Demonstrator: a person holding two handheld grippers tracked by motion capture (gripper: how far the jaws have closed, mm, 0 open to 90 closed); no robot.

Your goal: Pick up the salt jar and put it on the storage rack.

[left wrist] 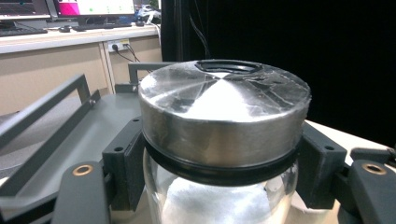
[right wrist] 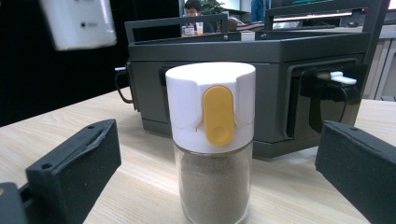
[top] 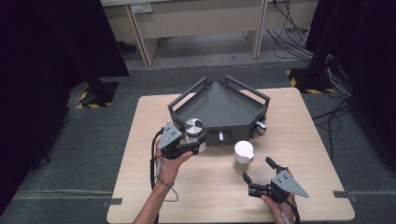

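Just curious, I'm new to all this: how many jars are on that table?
2. A metal-lidded jar sits clamped in the left gripper beside the grey tray; a white-capped jar stands free ahead of the open right gripper.

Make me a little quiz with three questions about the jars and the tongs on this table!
1. Where does the jar with the white lid stand?
A. Inside the grey tray
B. On the table in front of the grey tray
C. On the floor

2. What colour is the button on that white lid?
A. Yellow
B. Green
C. Red

3. What are the left tongs doing?
A. Lying open on the table
B. Gripping the tray's rail
C. Gripping the jar with the metal lid

Answers:
1 B: the high view shows it on the wooden table, just outside the tray's front wall.
2 A: the right gripper view shows a yellow oval on the lid.
3 C: the left gripper view shows black pads pressed to both sides of the glass under the metal lid, while the right tongs gape open, apart from the other jar.
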